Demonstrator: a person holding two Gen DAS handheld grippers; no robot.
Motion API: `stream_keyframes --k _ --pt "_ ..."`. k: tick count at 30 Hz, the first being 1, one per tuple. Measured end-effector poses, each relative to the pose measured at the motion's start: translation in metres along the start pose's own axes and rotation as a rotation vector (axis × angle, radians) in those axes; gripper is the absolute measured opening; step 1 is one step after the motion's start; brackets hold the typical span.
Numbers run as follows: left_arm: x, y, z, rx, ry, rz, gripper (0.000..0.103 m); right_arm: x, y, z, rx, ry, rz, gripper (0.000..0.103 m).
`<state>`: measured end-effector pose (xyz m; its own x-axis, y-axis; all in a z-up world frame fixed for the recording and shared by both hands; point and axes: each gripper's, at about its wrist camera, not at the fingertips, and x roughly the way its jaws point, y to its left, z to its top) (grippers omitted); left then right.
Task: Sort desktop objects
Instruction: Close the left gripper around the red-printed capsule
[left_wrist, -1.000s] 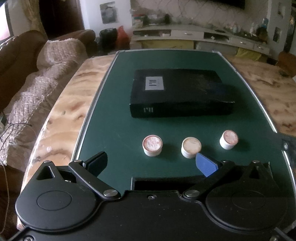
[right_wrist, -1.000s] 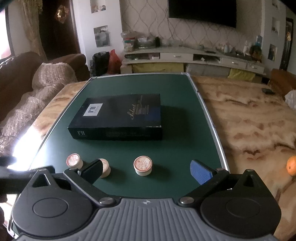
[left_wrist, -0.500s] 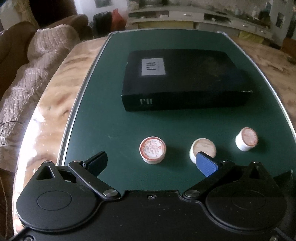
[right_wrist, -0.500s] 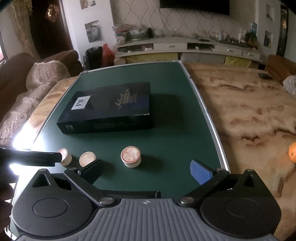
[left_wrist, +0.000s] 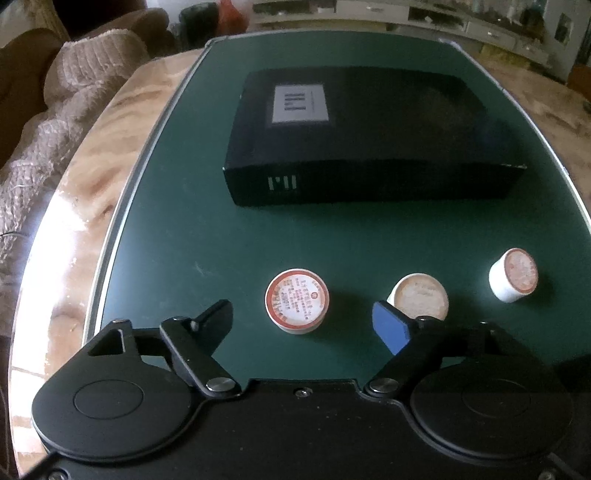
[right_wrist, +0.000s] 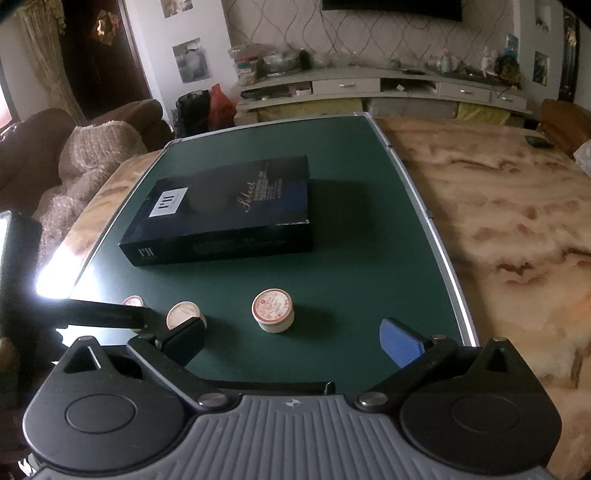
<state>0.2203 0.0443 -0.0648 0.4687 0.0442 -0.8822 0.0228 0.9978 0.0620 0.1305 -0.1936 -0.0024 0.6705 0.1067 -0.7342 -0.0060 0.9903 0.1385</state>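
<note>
A: What is seen nearest the left gripper (left_wrist: 303, 325)?

B: Its jaws are held wide apart with nothing between them. The left tub (left_wrist: 297, 305) is framed just ahead of the gap, upright, lid up; being round, no long axis is offered. The middle tub (left_wrist: 421, 295) is partly hidden behind the blue pad.

A: And the right gripper (right_wrist: 291, 338)?

B: Also spread wide, nothing held; the right tub (right_wrist: 273, 309) lies just ahead. Farther off, the dark box (left_wrist: 369, 136) lies flat on the green mat (left_wrist: 207, 236).

A: What has changed?

B: The left gripper has been brought lower and closer; the tubs now loom larger.
</note>
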Motion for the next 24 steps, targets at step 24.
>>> stream_keyframes --k 24 --pt "0.022 0.003 0.005 -0.012 0.046 0.028 0.049 -0.001 0.001 -0.007 0.017 0.008 0.029 0.103"
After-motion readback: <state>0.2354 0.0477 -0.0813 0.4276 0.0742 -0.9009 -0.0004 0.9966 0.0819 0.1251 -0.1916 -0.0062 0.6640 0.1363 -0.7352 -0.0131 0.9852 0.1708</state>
